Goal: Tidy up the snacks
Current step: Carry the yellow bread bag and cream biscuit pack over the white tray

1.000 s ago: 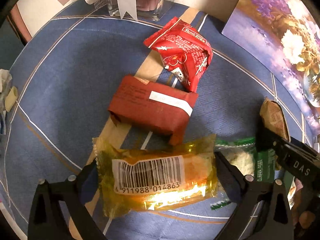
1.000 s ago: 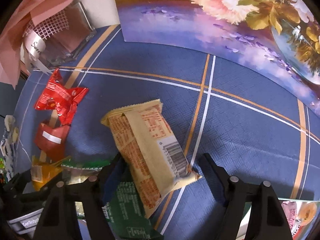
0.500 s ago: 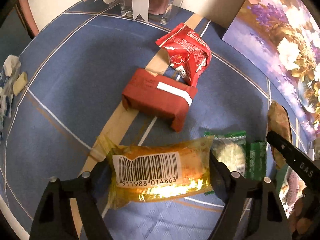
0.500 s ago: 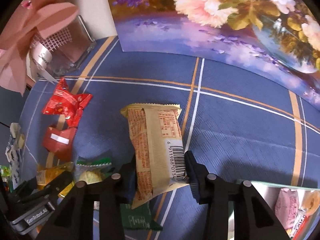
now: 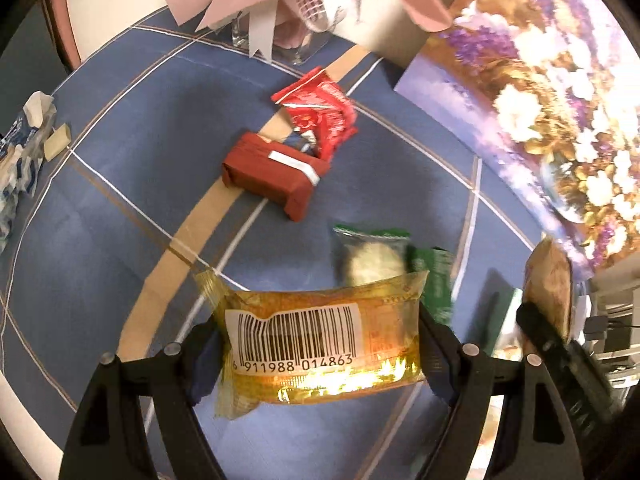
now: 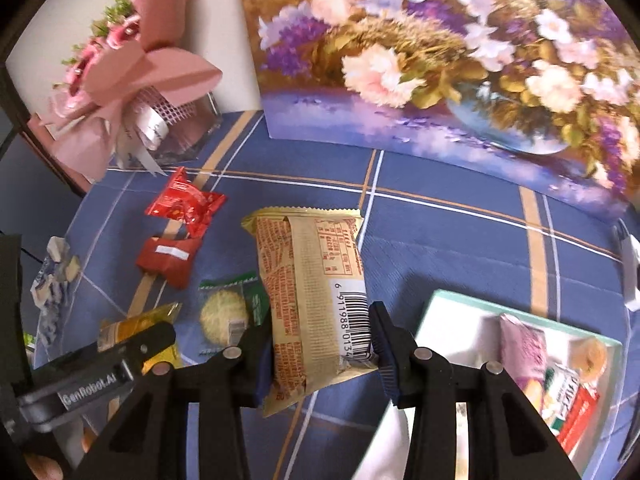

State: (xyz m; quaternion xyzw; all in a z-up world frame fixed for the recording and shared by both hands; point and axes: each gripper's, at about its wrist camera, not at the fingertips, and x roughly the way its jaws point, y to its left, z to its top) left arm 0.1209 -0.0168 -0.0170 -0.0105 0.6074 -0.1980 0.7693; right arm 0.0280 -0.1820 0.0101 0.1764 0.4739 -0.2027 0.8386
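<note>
Left wrist view: the left gripper [image 5: 320,354] held one yellow snack pack [image 5: 320,340] with a barcode, its fingers [image 5: 202,354] pressed on both short ends after just closing in. The pack hung above the blue tabletop [image 5: 120,168]. Three more snacks lay on the cloth: one dark red block [image 5: 272,172] near the middle, one bright red pack [image 5: 320,110] touching it at 1 o'clock, and one green pack [image 5: 384,264] with a round pale cookie at 5 o'clock from the block. One glass vase [image 5: 280,36] stood at 12 o'clock.

In the right wrist view, the right gripper [image 6: 320,354] held one tan snack pack [image 6: 316,300], standing tall, with its fingers [image 6: 384,354] squeezed on both long sides after just closing in. One white box [image 6: 436,308] with a green edge sat at 4 o'clock, with at least three snacks inside; the count was hard to tell. One flower painting [image 6: 440,60] leaned at the back, at 12 to 2 o'clock. One pink bouquet [image 6: 120,80] was at 10 o'clock. The left gripper showed at 8 o'clock with the yellow pack.
</note>
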